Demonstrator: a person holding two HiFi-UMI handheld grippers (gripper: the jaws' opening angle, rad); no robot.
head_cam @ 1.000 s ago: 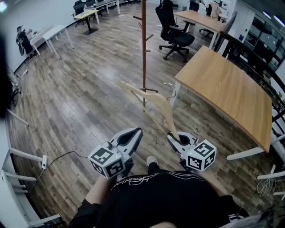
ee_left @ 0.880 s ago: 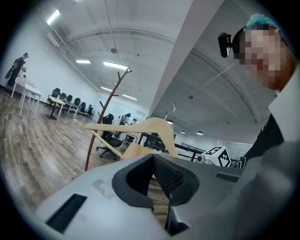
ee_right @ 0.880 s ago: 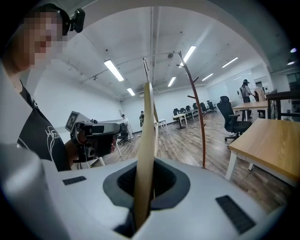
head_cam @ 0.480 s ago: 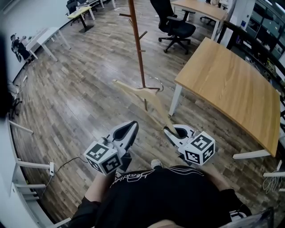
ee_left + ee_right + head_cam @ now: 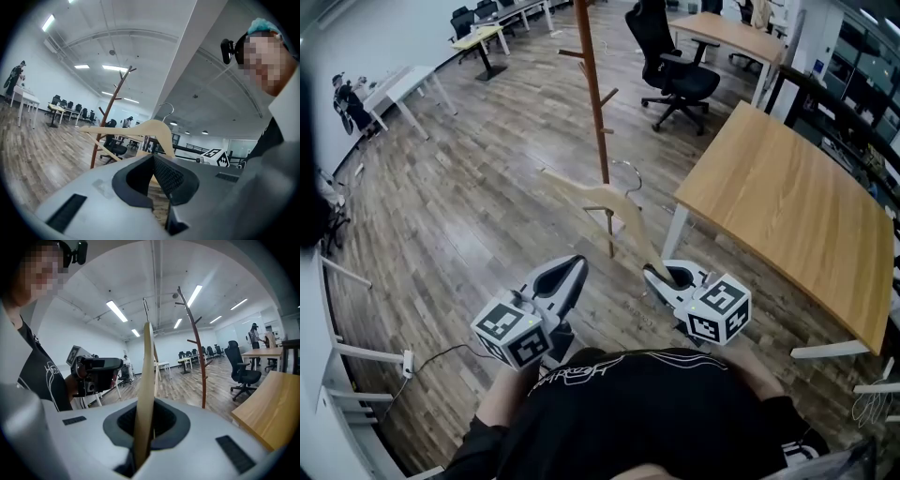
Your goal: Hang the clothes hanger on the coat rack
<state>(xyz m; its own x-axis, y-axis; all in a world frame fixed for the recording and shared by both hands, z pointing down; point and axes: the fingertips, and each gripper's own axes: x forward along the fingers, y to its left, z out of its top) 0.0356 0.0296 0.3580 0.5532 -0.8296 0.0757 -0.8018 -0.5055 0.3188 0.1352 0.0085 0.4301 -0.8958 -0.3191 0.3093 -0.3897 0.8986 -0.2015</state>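
Right gripper (image 5: pixel 146 414): jaws clamped on one arm tip of the wooden clothes hanger (image 5: pixel 147 371).
Left gripper (image 5: pixel 153 164): jaws together, nothing between them.
Hanger position: juts forward from the right gripper, off the floor. Its wire hook is beside the coat rack (image 5: pixel 593 94) pole, on no peg.
Writing: shirt print (image 5: pixel 581 377), unreadable.

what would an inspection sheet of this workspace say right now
surface: wood plank floor
job's things: clothes hanger held in the air, not yet on the coat rack
clutter: nothing seen
grippers: right gripper jaws shut on one end of the hanger; left gripper jaws together, empty
cables: thin cable lying on the floor at left
surroundings: wooden table, office chair, white desks
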